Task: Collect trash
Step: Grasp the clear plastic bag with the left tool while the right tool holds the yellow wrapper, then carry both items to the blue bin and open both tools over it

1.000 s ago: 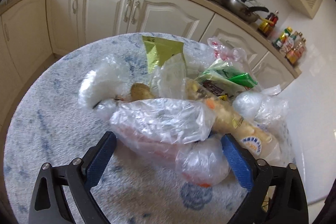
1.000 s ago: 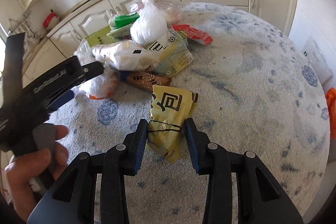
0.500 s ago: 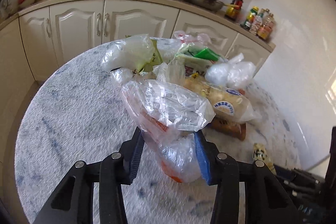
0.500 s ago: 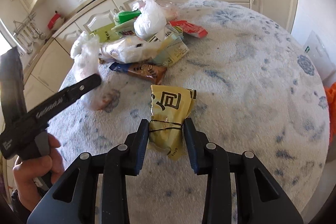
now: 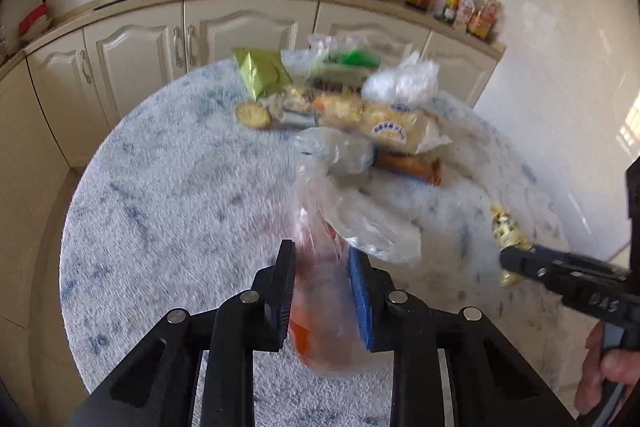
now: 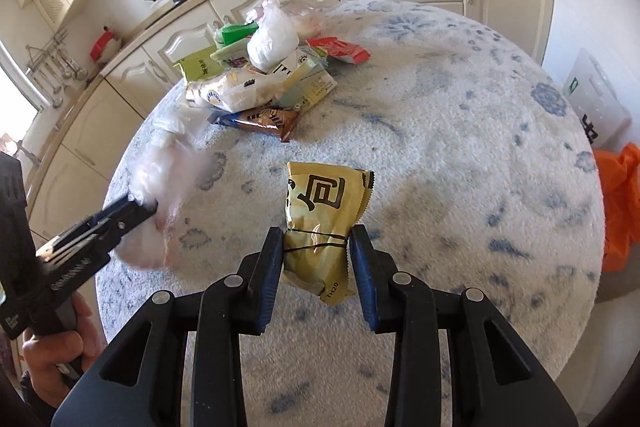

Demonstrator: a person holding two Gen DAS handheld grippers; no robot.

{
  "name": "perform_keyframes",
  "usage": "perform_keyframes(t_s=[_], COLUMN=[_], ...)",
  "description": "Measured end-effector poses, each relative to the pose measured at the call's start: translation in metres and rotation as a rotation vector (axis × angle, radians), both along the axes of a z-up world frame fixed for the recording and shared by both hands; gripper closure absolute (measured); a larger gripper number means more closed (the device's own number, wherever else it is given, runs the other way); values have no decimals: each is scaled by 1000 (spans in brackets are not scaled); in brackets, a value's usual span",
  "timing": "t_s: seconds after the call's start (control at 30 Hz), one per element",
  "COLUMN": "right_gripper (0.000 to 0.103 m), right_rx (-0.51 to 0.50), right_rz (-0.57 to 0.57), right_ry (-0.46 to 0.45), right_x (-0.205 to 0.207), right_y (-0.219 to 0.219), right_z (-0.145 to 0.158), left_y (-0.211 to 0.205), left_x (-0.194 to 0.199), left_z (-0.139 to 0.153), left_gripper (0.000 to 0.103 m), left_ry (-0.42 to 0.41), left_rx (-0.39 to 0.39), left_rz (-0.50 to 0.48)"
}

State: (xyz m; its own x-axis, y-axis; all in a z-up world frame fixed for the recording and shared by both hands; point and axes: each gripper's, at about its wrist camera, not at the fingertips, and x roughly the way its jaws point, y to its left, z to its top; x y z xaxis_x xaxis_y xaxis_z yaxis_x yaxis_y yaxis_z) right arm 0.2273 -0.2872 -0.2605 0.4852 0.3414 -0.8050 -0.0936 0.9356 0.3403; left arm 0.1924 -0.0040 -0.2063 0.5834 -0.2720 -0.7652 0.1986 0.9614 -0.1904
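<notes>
Left gripper (image 5: 322,267), jaws just closing, clamps a clear plastic bag (image 5: 340,211) off the tabletop (image 5: 168,187), long axis pointing away. Right gripper (image 6: 316,247) clamps a yellow packet (image 6: 324,211), likewise lengthwise, near the front edge.

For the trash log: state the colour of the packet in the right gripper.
Yellow-tan with black print, on the packet between the right gripper pads; clearest in the right wrist view.
</notes>
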Motion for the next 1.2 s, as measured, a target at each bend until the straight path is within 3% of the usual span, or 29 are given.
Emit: perform_keyframes(t_s=[0.03,0.13,0.2,0.23,0.3,0.37,0.43,0.6,0.9,1.2], right_gripper=[69,69,69,69,69,69,69,69,69,69], right_rx=[0,2,7,10,24,27,41,64,78,47], right_rz=[-1,-3,-4,-5,-9,-15,-24,-58,-145,-316], right_ry=[-1,-3,-6,-6,-6,-12,-20,-53,-127,-200], right_x=[-1,-6,-9,-10,-12,-15,-20,-34,-61,-101], right_y=[0,-2,-4,-5,-9,-12,-17,-35,-82,-167], right_z=[0,2,3,3,3,5,8,19,44,70], left_y=[-1,-3,-8,-12,-24,-31,-35,-47,-73,-148], left_x=[2,11,15,19,12,7,-3,-31,-81,-109], left_z=[-1,0,-2,-8,-7,-5,-2,8,73,114], left_gripper=[68,15,18,30,40,77,78,78,78,78], left_ry=[11,38,38,66,0,8,29,15,-108,-189], left_rx=[14,70,82,97,164,143,93,57,13,-32], left_rz=[6,58,57,37,16,-12,-40,-60,-140,-331])
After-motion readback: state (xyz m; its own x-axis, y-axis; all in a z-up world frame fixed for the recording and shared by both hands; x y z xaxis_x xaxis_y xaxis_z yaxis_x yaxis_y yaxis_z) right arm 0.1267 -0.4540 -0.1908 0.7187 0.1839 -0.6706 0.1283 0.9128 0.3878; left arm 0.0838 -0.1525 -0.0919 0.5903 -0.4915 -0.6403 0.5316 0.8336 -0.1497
